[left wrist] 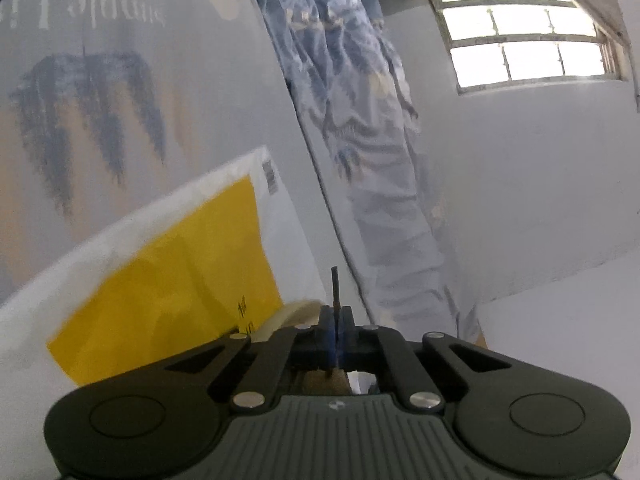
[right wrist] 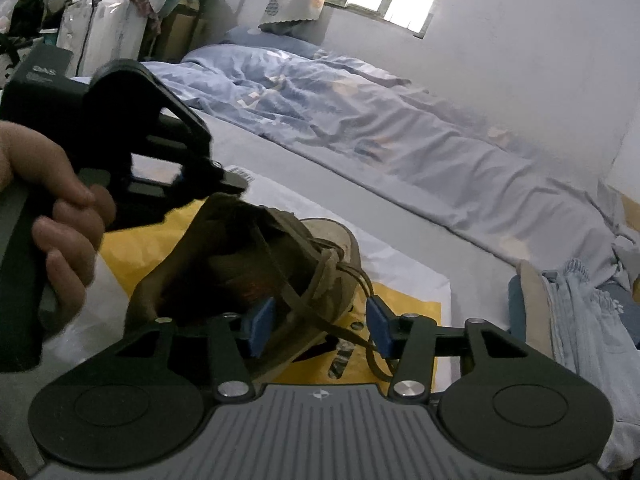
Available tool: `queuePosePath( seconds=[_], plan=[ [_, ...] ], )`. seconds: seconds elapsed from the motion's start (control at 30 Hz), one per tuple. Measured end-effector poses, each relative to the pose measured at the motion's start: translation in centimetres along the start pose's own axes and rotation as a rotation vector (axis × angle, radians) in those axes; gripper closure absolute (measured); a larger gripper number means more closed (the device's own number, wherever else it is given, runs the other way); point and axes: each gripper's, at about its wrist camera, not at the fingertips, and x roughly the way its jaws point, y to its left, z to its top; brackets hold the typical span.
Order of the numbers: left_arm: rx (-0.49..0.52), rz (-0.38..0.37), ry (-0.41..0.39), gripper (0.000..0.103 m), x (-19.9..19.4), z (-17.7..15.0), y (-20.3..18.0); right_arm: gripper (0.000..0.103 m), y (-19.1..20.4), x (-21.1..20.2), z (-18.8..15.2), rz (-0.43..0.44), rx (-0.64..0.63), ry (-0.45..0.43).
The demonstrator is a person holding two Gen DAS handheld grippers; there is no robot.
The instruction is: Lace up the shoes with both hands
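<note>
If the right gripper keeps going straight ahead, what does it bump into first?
Most likely the brown shoe. The right gripper is open, with the shoe and its laces already between and just past its fingers. Depth is hard to judge, so the laces may touch first.

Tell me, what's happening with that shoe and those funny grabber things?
A person is lacing a brown shoe that sits on a yellow-and-white bag on a bed. The left gripper is shut on the dark stiff tip of a lace, holding it above the shoe. The right gripper is open, with loose laces running between its blue pads, which are not pinching them.
</note>
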Motion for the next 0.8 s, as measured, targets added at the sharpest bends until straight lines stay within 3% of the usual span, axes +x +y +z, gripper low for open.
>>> queuePosePath(
  seconds=[0.4,0.8],
  plan=[
    [-0.031,0.033,-0.2,0.103,-2.9,4.7,1.0,0.051,-0.2,0.1,0.0,0.002,-0.006,0.004],
    [-0.009,0.141,-0.353,0.103,-6.2,8.2,2.1,0.051,0.1,0.0,0.1,-0.006,-0.035,0.002]
  ],
)
